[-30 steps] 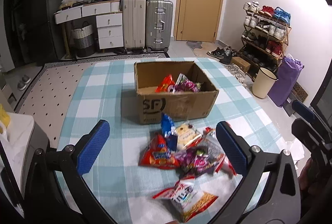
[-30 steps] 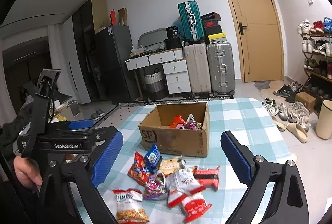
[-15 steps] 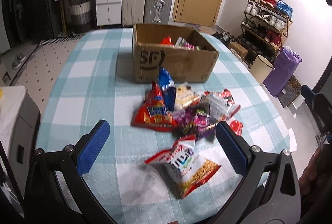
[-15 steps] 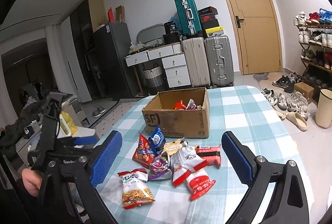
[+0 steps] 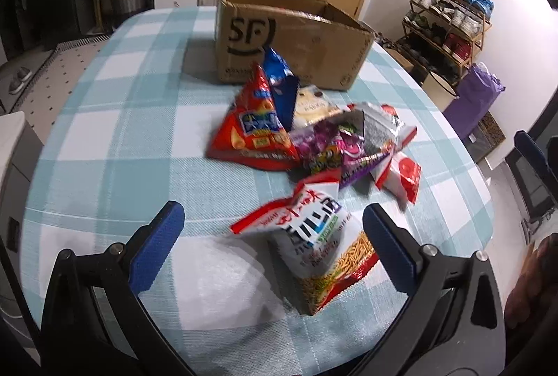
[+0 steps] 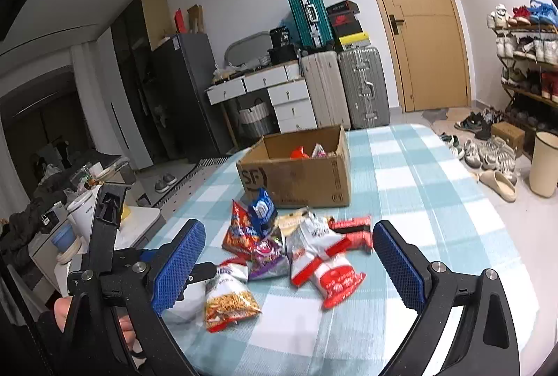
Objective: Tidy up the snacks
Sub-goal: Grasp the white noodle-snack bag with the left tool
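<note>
A pile of snack bags [image 5: 314, 135] lies on the checked tablecloth [image 5: 132, 118] in front of an open cardboard box [image 5: 289, 37] that holds a few snacks [image 6: 308, 151]. My left gripper [image 5: 270, 238] is open, low over the table, with a white and red noodle-snack bag [image 5: 314, 247] lying between its fingers, not gripped. The bag also shows in the right wrist view [image 6: 226, 295]. My right gripper [image 6: 287, 266] is open and empty, held above the near side of the pile [image 6: 296, 243].
The table's near and right edges [image 5: 481, 236] drop to the floor. Suitcases [image 6: 345, 86], a drawer desk [image 6: 275, 93], a door [image 6: 415, 23] and a shoe rack [image 6: 526, 62] stand behind. A small side table with cups [image 6: 80, 219] stands at left.
My left gripper has dropped and moved forward toward the pile, so the noodle-snack bag now lies between its fingers. My right gripper has lowered slightly. The snacks have not moved.
</note>
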`<state>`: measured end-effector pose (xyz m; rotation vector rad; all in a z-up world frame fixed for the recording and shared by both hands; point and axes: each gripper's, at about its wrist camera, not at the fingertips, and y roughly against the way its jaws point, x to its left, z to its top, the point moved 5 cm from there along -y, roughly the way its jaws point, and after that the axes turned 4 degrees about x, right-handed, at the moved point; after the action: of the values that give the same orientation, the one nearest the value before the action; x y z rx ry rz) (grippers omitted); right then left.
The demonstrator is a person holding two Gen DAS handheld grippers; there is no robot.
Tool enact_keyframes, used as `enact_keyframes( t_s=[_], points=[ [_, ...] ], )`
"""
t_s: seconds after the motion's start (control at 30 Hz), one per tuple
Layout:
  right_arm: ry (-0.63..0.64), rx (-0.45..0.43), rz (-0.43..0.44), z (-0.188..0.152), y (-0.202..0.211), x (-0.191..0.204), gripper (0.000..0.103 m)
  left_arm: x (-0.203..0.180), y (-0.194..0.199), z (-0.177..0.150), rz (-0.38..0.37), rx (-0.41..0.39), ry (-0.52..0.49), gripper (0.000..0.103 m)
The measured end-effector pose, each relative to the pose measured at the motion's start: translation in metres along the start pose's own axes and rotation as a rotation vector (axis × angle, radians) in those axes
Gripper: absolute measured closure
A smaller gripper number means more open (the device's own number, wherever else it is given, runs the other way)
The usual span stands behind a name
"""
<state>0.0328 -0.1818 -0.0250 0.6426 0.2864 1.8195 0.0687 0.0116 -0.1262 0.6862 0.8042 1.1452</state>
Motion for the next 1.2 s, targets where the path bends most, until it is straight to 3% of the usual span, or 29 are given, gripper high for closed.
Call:
enact_keyframes(
  t_s=[0.47,0.6,0.63,0.7,0.73,0.87,1.2],
  points=[
    [-0.022,0.055,-0.005,-0.025,-0.017,-0.011,0.005,-0.009,-0.045,-0.01,-0.058,0.073,0.011,0.002],
    [-0.032,0.059,-0.005,-0.029,-0.018,-0.014,0.005,-0.015,-0.054,-0.014,-0.104,0.079,0.017,0.014],
    [-0.034,0.06,-0.006,-0.029,-0.019,-0.016,0.005,-0.017,-0.054,-0.014,-0.102,0.068,0.006,0.028],
    [-0.04,0.063,-0.007,-0.031,-0.019,-0.018,0.005,-0.024,-0.055,-0.015,-0.169,0.071,-0.004,0.047],
    [-0.044,0.064,-0.007,-0.032,-0.019,-0.019,0.005,-0.027,-0.055,-0.015,-0.167,0.065,-0.014,0.053],
    [-0.055,0.073,-0.005,-0.035,-0.02,-0.022,0.005,-0.035,-0.055,-0.014,-0.158,0.043,-0.06,0.058],
    [-0.068,0.083,0.0,-0.04,-0.023,-0.026,0.005,-0.027,-0.051,-0.011,-0.15,0.028,-0.038,0.061]
  ],
)
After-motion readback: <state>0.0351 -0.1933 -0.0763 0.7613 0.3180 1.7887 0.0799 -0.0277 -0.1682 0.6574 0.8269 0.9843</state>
